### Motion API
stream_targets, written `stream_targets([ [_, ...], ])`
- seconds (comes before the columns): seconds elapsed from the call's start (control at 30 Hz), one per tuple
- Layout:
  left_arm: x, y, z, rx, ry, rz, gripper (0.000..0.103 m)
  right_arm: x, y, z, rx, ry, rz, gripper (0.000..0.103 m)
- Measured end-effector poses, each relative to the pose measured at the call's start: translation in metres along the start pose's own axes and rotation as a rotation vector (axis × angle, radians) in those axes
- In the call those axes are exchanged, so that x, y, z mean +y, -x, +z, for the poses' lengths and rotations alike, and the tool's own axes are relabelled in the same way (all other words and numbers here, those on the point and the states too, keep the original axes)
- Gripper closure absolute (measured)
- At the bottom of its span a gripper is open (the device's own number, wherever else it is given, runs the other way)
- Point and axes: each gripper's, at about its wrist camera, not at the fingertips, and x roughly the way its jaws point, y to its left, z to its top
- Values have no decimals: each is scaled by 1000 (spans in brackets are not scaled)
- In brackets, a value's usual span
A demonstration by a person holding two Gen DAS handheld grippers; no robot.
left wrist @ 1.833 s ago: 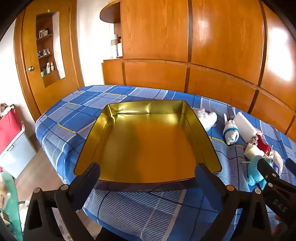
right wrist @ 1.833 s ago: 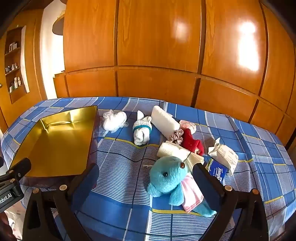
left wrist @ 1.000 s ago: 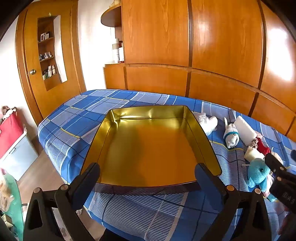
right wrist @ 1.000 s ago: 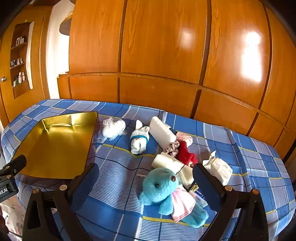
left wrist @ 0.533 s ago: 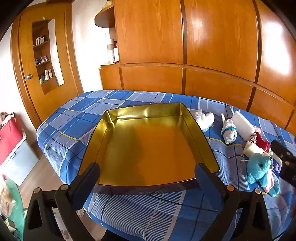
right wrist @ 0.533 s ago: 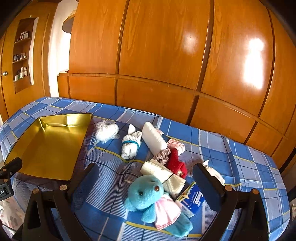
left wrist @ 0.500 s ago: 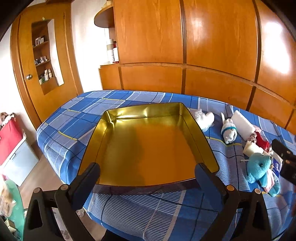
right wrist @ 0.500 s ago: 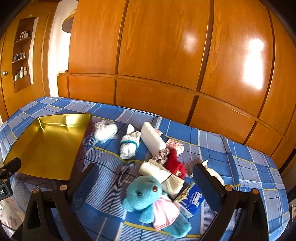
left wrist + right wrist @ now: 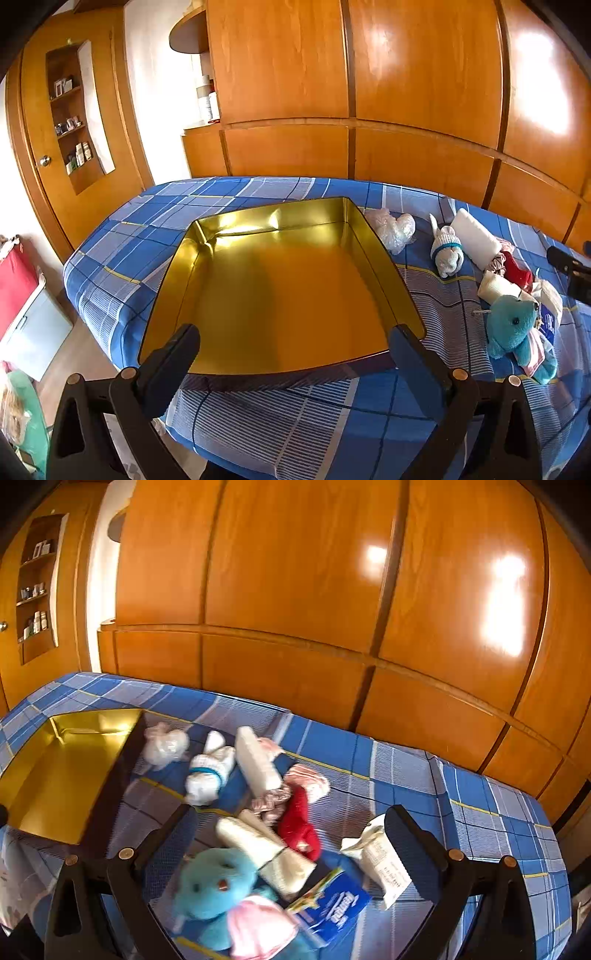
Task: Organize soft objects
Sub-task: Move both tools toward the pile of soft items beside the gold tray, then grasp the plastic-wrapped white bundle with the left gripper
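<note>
An empty gold tin tray (image 9: 373, 258) (image 9: 22, 775) lies on a blue plaid bed. My left gripper (image 9: 291, 345) is open and empty, hovering at the tray's near edge. To the tray's right lies a pile of soft things: a teal plush toy (image 9: 511, 325) (image 9: 214, 882) in pink, a white sock with a teal band (image 9: 208, 771), a white roll (image 9: 258, 764), a red cloth (image 9: 299, 827), a crinkled plastic bag (image 9: 164, 744) and a blue tissue pack (image 9: 332, 912). My right gripper (image 9: 290, 825) is open and empty above the pile.
Wooden wardrobe panels (image 9: 406, 92) run behind the bed. A wooden door with a shelf niche (image 9: 70, 122) is at the left. A red and grey box (image 9: 22, 295) stands on the floor left of the bed. A white paper packet (image 9: 384, 860) lies right of the pile.
My right gripper has moved forward and right over the pile, so the plush sits lower and closer in its blurred view. My left gripper has held almost still at the tray.
</note>
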Motion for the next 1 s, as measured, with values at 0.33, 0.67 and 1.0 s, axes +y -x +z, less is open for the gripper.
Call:
stream_targets([
  [0.33, -17, -6, 7, 11, -47, -13, 0, -46, -37, -26, 66, -147, 8, 0],
  [0.67, -30, -15, 6, 36, -81, -22, 0, -57, -43, -27, 91, -216, 18, 0],
  [1.0, -33, -19, 8, 52, -77, -58, 0, -54, -43, -27, 92, -213, 22, 0],
])
